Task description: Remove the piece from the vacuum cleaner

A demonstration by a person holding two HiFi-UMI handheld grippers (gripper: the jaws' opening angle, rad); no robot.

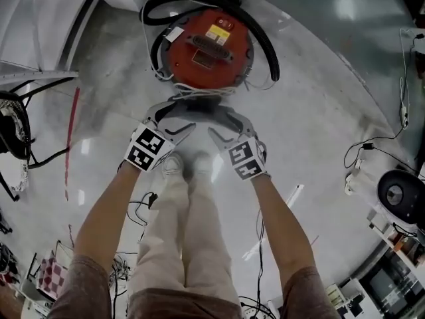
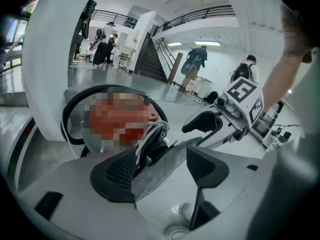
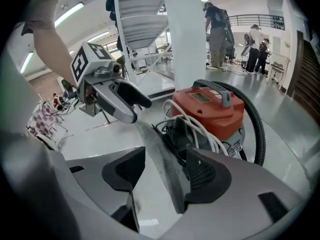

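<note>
A red canister vacuum cleaner (image 1: 207, 48) stands on the floor, with a black hose (image 1: 263, 42) and a white cord (image 1: 199, 89) around it. At its near side is a flat, dusty grey piece (image 1: 199, 106) with a black part behind it (image 3: 176, 134). My left gripper (image 1: 180, 117) and right gripper (image 1: 220, 121) reach it from either end. In the left gripper view the piece (image 2: 160, 166) leans on the left pad. In the right gripper view the piece (image 3: 165, 159) lies against the right pad, and floor shows between it and the other pad. Both grippers' jaws stand apart.
My shoes (image 1: 189, 165) are just behind the grippers. Floor cables (image 1: 362, 151) trail at the right near a round device (image 1: 398, 195). A black chair frame (image 1: 16, 128) stands at the left. A white pillar (image 3: 187, 34), stairs and several people are farther off.
</note>
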